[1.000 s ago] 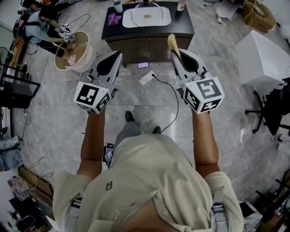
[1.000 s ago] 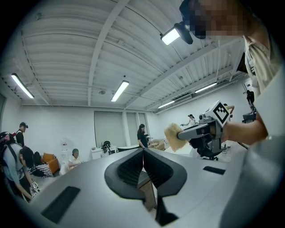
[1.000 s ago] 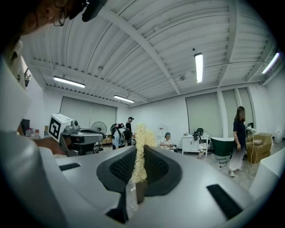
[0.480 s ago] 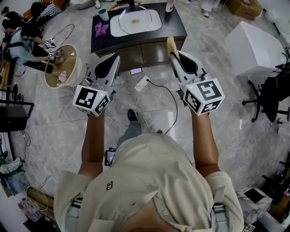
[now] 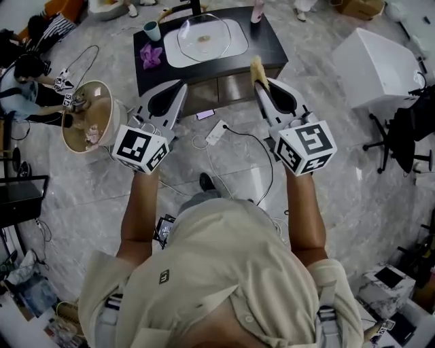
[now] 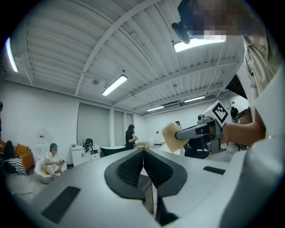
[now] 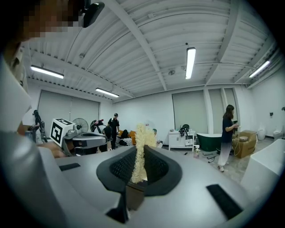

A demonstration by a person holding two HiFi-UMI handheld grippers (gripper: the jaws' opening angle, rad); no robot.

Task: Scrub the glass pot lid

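Note:
The glass pot lid point(image 5: 204, 37) lies on a white tray point(image 5: 234, 42) on a dark cabinet table point(image 5: 272, 49), well ahead of both grippers. My left gripper point(image 5: 180, 84) is held up in the air with its jaws shut and nothing between them; in the left gripper view point(image 6: 143, 151) the pads meet. My right gripper point(image 5: 261, 81) is shut on a yellow sponge point(image 5: 257, 68), which sticks up between its pads point(image 7: 141, 133). Both grippers point level across the room, short of the table.
A teal cup point(image 5: 153, 30) and a purple cloth point(image 5: 151, 54) sit at the table's left, a pink bottle point(image 5: 257, 10) at its back. A power strip point(image 5: 219, 132) and cables lie on the floor. A round beige tub point(image 5: 88, 115) stands left, a white box point(image 5: 377, 68) right.
The table with the lid has shifted in the head view as the person moves; both grippers keep their pose and the right one keeps the sponge.

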